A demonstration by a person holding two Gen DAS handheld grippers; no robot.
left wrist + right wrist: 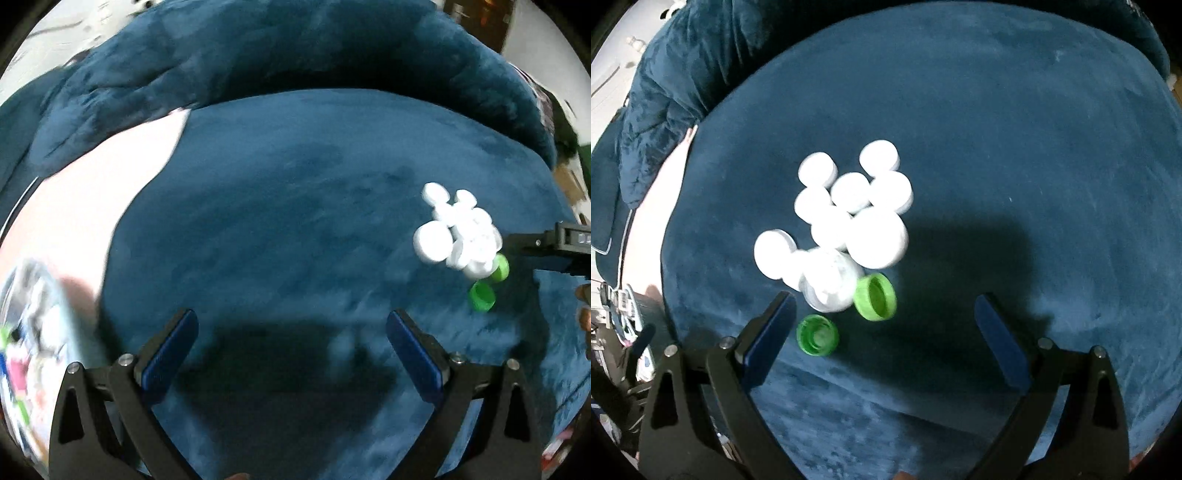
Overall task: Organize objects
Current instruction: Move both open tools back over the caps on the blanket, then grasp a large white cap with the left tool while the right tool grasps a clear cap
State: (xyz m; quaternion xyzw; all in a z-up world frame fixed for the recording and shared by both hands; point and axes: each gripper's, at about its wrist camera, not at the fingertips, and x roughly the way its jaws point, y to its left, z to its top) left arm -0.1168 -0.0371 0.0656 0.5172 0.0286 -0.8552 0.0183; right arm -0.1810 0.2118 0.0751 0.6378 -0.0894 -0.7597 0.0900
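Several white caps lie clustered on a dark blue velvet surface, with two green caps at their near edge. My right gripper is open and empty just above and in front of the green caps. In the left wrist view the same white cluster and the green caps sit at the right. My left gripper is open and empty over bare blue fabric, well left of the caps. The right gripper's body shows at the right edge.
A pale pink sheet covers the surface's left part. A blurred container of mixed small items sits at the far left. A rumpled blue blanket rises behind. Clutter lies beyond the left edge.
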